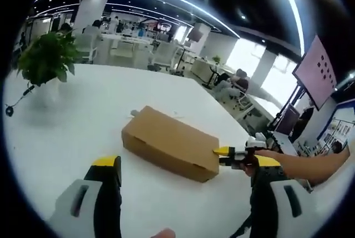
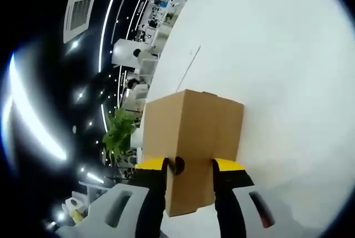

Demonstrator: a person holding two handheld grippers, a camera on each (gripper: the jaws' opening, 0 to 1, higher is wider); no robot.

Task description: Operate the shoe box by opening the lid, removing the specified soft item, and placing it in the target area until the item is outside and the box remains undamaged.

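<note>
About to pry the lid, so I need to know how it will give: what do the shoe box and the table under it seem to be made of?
Shoe box: looks like plain brown cardboard, matte, unprinted, with crisp folded edges. Table: smooth white top with a faint sheen, likely laminate or painted board; the pictures cannot settle which.

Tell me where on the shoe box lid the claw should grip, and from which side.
Grip the lid's edge at the short end of the shoe box, coming in level with the table from beyond that end. The box lies flat and closed, so the narrow end likely offers the easiest lip. The right claw already straddles that end, near the finger hole. The left claw is open, clear of the box.
</note>
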